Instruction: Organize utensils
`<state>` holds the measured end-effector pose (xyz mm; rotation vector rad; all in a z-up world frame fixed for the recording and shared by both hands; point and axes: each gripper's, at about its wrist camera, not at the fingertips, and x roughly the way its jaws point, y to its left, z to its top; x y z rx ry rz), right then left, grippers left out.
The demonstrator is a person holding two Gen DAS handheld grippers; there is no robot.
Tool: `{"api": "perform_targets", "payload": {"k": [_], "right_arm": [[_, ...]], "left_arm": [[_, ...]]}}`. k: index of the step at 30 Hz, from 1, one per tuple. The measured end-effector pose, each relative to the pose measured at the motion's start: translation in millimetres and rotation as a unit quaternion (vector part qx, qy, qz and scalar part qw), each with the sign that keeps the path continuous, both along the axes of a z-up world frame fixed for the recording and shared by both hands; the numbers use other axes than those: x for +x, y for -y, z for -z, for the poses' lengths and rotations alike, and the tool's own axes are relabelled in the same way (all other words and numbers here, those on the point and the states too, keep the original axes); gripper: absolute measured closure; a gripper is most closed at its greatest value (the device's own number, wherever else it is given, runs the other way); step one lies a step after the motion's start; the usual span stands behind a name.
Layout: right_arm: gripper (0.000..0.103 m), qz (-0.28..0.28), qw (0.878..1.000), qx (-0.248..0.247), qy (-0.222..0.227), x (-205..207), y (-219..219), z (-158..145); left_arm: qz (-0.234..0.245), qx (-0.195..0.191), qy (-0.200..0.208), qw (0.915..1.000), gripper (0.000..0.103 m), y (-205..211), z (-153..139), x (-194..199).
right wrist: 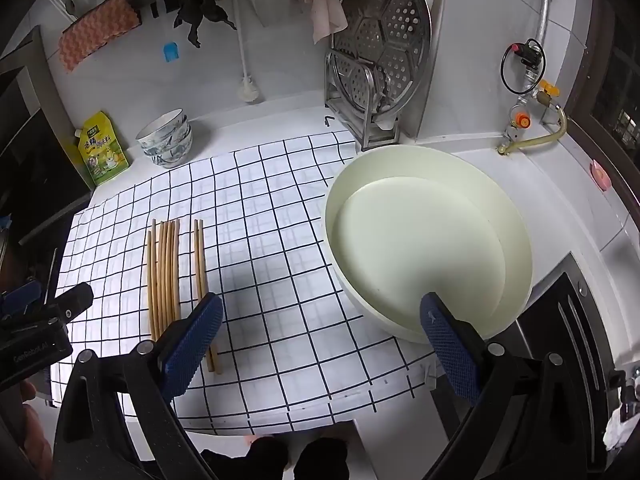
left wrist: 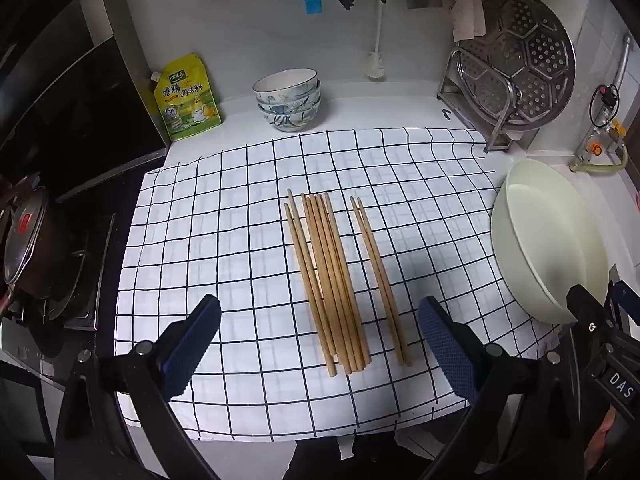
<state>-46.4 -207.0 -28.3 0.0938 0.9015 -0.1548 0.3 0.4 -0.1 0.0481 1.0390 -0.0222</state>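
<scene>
a: where are the chopsticks (left wrist: 328, 280) now?

b: they lie on the checked cloth (left wrist: 224, 240) on the counter (left wrist: 360, 112), in two groups: a bundle and, just beside it on the right, a pair (left wrist: 380, 280). the white basin (right wrist: 432, 240) stands to their right, with its edge on the cloth, and we see nothing in it.

a: and our tongs?

b: the left tongs (left wrist: 320, 344) are released, wide apart, above the near ends of the chopsticks and grasping nothing. the right tongs (right wrist: 322, 344) are released too, empty, between the pair and the basin.

a: how will the sticks handle, do we think?

b: we judge them light, stiff and thin, probably wood or bamboo. they are round, so they may roll or slip between the pads. we would take them near the middle, across their length, so they do not tip. the pair is easier to take, because it lies apart.

a: any writing we can read?

b: the yellow pouch (left wrist: 186, 98) at the back has chinese characters; we read "鸡精", it seems a seasoning. on the right device, in the left view, we read "das", and on the left device, in the right view, a word like "genrobot". the bowls (left wrist: 288, 98) carry only a blue pattern.
</scene>
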Motion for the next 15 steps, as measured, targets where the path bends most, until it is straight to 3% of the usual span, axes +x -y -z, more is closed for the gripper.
{"api": "perform_targets", "payload": {"k": [15], "right_arm": [[0.009, 0.0, 1.0, -0.002, 0.002, 2.2, -2.0, -1.1]], "left_arm": [[-0.003, 0.0, 0.001, 1.0, 0.006, -5.0, -5.9, 3.3]]}}
